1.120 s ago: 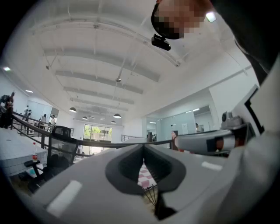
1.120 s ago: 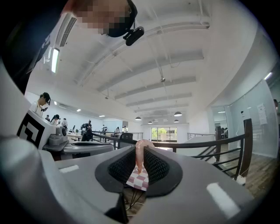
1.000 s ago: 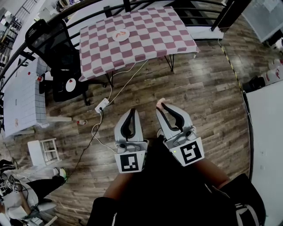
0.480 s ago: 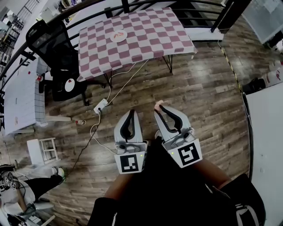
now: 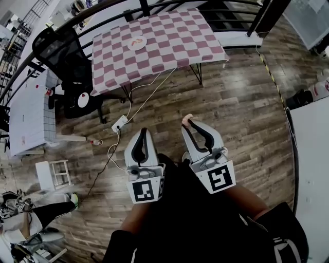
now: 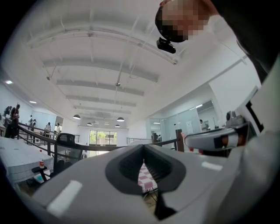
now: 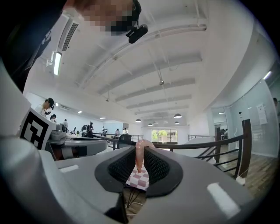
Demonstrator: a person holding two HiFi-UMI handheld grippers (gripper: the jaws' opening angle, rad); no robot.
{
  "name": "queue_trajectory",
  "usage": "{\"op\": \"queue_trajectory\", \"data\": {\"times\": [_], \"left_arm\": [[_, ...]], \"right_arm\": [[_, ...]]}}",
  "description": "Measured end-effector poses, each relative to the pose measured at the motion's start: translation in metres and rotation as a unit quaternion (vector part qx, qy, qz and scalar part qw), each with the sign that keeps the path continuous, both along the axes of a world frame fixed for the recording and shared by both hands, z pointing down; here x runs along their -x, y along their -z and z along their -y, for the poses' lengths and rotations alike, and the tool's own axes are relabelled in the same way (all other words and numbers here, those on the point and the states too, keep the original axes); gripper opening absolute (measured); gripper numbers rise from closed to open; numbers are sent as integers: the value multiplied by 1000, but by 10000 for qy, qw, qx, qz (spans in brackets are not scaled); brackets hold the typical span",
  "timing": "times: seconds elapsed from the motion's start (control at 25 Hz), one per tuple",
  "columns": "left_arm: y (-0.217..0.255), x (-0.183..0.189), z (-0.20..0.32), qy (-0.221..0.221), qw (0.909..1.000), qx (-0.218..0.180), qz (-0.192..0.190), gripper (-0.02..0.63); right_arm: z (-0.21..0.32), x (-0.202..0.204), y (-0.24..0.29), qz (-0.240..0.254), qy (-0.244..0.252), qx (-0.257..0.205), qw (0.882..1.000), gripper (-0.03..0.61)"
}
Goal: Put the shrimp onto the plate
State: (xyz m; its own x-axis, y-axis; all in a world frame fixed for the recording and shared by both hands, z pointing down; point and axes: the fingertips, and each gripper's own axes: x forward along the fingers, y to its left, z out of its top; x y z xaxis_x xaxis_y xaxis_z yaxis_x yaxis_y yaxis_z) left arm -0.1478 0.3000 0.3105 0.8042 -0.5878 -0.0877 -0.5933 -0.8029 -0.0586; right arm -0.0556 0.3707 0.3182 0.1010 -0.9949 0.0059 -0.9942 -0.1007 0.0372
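Left gripper fingers meet at the tips, checkered table beyond

Between us and the table we see open wooden floor. Only a power strip and its cables cross it, towards the left. The tabletop around the plate lies open from the near edge. A black chair crowds the table's left side, and a railing closes off the far side.

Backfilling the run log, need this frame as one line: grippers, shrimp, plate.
right gripper: shut on shrimp | left gripper: shut, empty | plate: on checkered table, far ahead | shrimp not yet on plate
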Motion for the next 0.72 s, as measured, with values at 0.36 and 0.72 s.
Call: {"op": "queue_trajectory", "data": {"times": [0.36,0.72], "left_arm": [[-9,-25,-8,-57,9999,66,145,9],[-9,-50,3,-223,9996,59,133,9]], "right_arm": [[-11,-20,-12,222,-60,-23,9997,60],[-2,-47,-14,304,-250,-11,9992,60]]}}
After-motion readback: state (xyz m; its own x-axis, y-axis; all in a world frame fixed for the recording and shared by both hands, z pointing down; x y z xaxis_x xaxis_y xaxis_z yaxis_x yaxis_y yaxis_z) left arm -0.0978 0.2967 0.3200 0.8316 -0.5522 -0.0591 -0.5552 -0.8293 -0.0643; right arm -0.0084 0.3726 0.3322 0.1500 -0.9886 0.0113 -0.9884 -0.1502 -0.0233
